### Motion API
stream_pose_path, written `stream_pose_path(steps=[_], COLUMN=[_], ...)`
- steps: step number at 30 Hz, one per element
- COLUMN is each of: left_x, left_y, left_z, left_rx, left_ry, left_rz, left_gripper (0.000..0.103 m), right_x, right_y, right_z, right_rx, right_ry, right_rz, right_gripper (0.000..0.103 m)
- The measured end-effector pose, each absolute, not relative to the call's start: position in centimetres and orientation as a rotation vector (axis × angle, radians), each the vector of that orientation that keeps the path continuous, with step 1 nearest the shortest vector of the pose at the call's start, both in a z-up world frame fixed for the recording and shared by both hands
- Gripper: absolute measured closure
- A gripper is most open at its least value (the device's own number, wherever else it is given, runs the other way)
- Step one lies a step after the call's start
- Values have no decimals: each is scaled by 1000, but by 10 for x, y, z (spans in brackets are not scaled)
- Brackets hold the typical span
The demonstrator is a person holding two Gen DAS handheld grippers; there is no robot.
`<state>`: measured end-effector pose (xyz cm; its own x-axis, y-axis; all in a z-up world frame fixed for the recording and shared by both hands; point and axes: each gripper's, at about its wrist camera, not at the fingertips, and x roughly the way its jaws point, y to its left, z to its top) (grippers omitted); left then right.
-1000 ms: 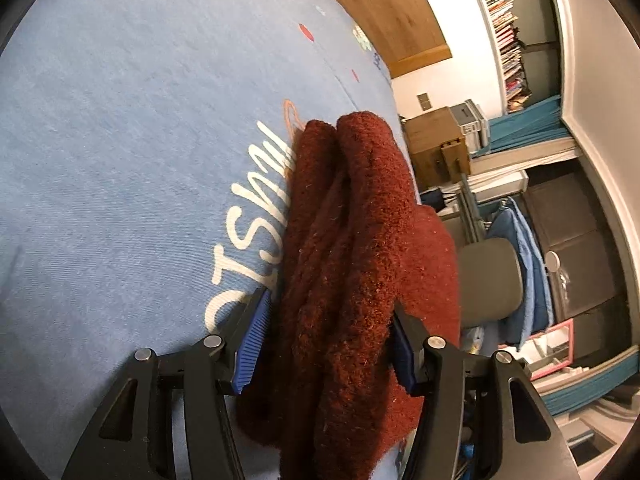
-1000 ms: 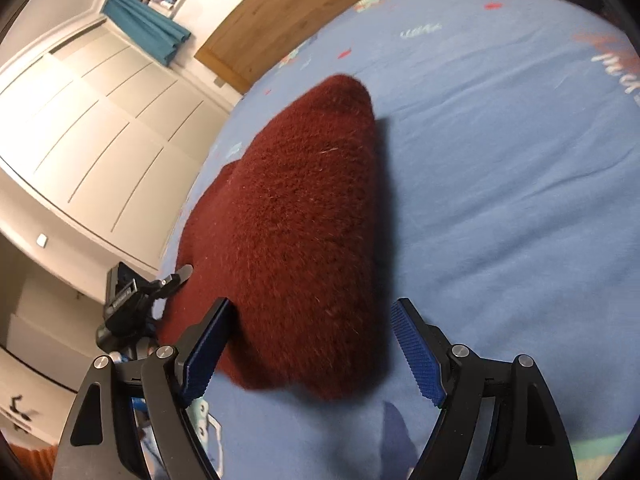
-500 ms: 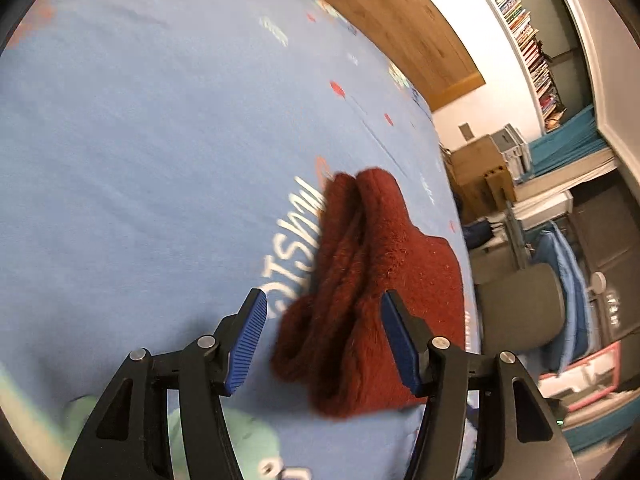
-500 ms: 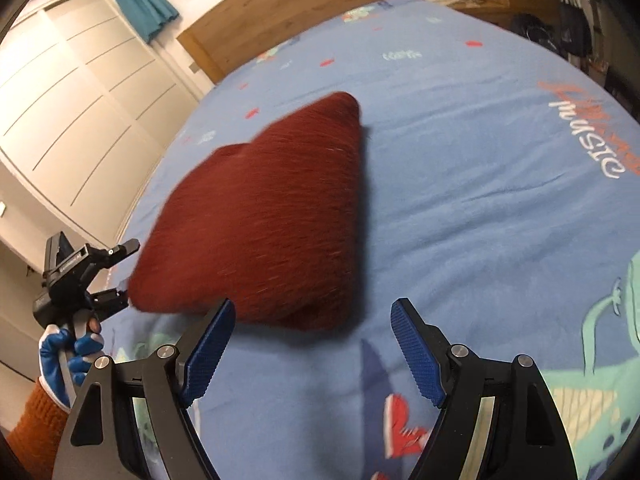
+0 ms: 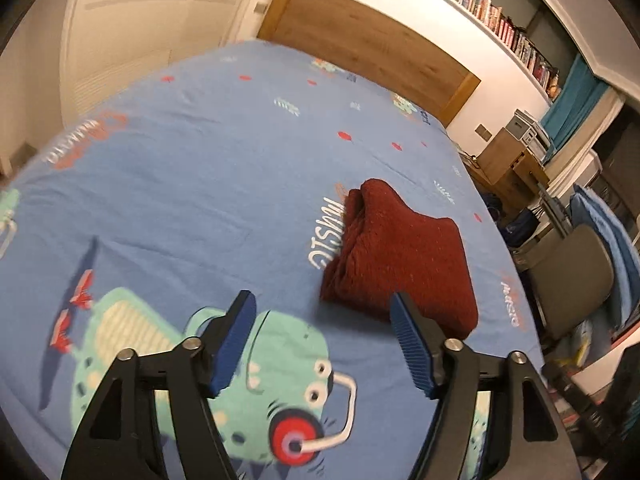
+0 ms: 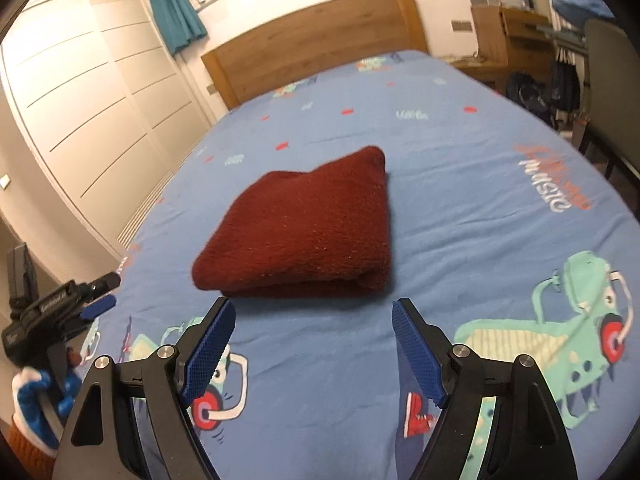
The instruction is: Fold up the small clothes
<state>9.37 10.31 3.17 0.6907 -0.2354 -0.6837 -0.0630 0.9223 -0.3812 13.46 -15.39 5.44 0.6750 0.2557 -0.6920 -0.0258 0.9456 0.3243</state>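
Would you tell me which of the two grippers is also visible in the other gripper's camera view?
The left gripper: it shows at the left edge of the right wrist view, beside the bed. The right gripper never appears in the left wrist view.

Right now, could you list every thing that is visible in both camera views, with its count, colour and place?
folded fuzzy dark red garment: one, dark red, lying on the bed, beyond both grippers, touching neither
light blue printed bed sheet: one, blue with teal cartoon figures, under the garment
wooden headboard: one, brown, at the far end of the bed
row of books: many, mixed colours, on a high wall shelf
grey chair: one, beside the bed
left gripper: black, blue pads, open, empty
right gripper: black, blue pads, open, empty
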Motion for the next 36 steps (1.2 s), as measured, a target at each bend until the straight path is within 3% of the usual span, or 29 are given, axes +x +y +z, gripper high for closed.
stream_pose_path(steps=[11,27,29,36], left_x=[16,-38,-41,-41], left_y=[63,33,27,19], left_z=[30,13,14,6], left_rx=[-164,-37,-20,0], left_ry=[704,607,588,562], left_rz=[-28,-17,-1,24], left_gripper=[2,2,2,1], right_x=[62,-15,-19,-31], right_y=[-143,-154,-157,-164], right_z=[78,90,91,91], right_rx=[222,155,150,146], right_ry=[759,694,687,667], right_rz=[89,-30,-42,-69], right_gripper=[20,8,0,0])
